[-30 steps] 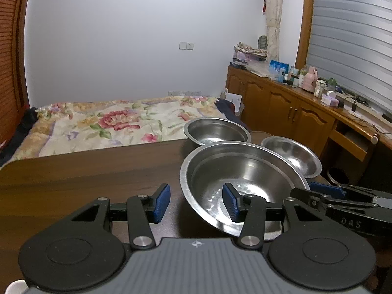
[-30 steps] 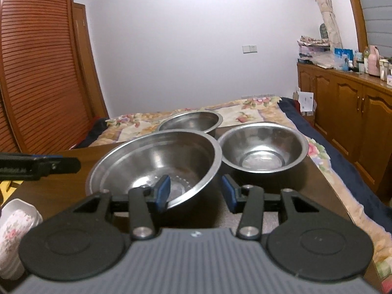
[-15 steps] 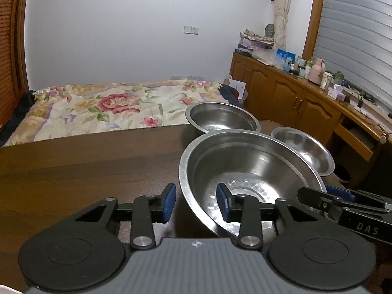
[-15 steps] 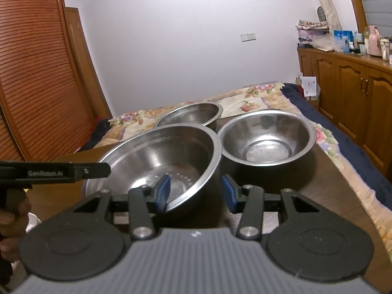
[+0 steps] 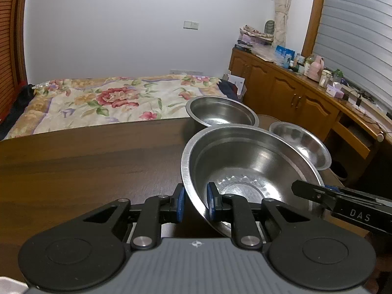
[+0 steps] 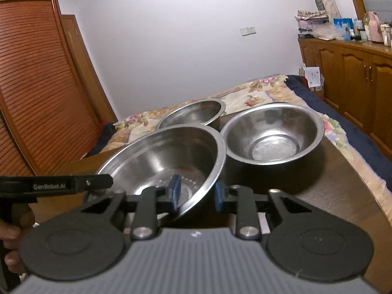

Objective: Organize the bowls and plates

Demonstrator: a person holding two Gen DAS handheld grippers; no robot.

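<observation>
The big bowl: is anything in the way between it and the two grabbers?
Nothing visible is. The left gripper and the right gripper each already straddle the big bowl's rim, one finger inside and one outside, on opposite sides.
</observation>
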